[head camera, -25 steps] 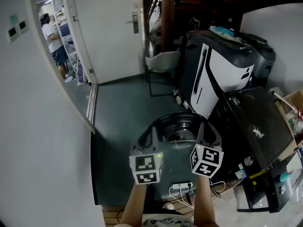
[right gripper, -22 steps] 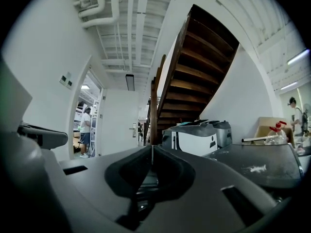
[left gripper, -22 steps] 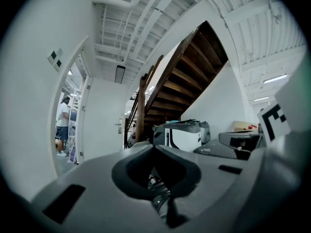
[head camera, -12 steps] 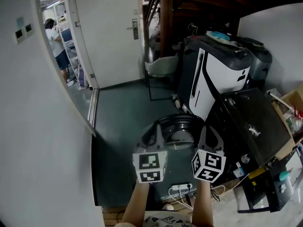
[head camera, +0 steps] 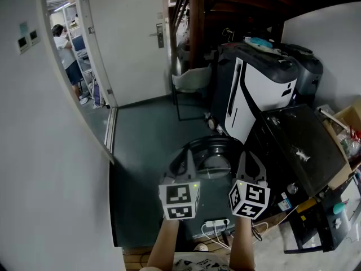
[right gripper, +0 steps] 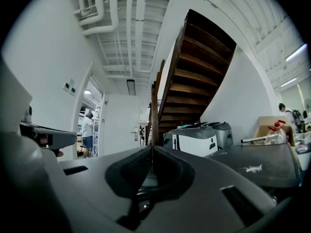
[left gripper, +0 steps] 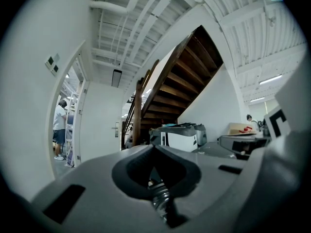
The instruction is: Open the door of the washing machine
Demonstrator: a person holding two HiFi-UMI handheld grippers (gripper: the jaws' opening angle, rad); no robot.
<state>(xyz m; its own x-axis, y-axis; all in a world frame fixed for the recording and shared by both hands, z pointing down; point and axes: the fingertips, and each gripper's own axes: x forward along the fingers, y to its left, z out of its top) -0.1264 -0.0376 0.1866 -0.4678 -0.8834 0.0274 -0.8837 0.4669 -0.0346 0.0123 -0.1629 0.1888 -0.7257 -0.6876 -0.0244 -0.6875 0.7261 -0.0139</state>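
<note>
I see left gripper (head camera: 181, 164) and right gripper (head camera: 249, 165) side by side and level, both with jaws pressed together on nothing, the round door (head camera: 211, 151) just past and between them, apparently swung out from the black washing machine (head camera: 304, 145) at right, wooden stairs (head camera: 225, 10) further back.
</note>
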